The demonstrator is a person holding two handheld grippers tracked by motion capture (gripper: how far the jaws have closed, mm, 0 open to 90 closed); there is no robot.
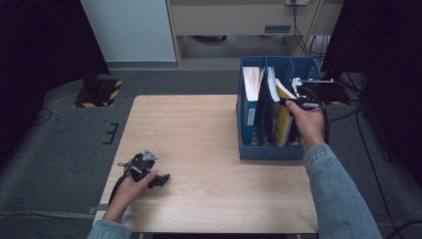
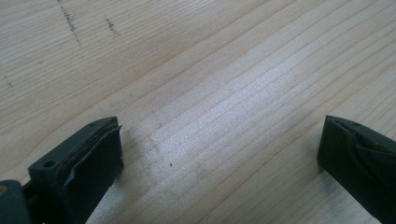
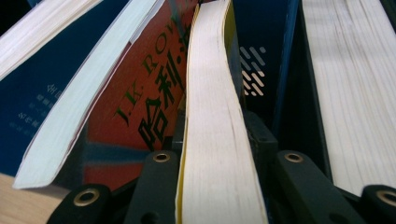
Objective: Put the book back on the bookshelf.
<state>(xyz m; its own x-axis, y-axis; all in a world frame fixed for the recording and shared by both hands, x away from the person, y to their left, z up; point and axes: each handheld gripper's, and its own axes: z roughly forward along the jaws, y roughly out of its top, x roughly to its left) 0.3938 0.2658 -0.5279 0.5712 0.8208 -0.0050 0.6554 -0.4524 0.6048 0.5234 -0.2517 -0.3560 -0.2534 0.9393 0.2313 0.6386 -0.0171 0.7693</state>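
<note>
Gripping a thick yellow-covered paperback book (image 1: 284,118) by its cream page edge, right gripper (image 1: 298,102) jaws closing on either side of the block, as seen along the right gripper view (image 3: 219,140). Standing tilted in the rightmost slot of a blue plastic file rack (image 1: 271,151) at the far right of the pale wooden table (image 1: 199,149), yellow book leaning against its neighbours. Leaning just beside it, a red-covered paperback with green lettering (image 3: 140,98) and a dark blue book (image 3: 42,93); at the other side, another block of cream pages (image 3: 355,93), possibly a further book, though the cover is hidden. Resting low over the bare tabletop near the front left corner, left gripper (image 1: 149,172), well apart from the rack, held in the person's left hand (image 1: 130,191). Gaping wide in the left gripper view, its two black jaws, holding nothing, wood grain (image 2: 210,116) lying between them.
</note>
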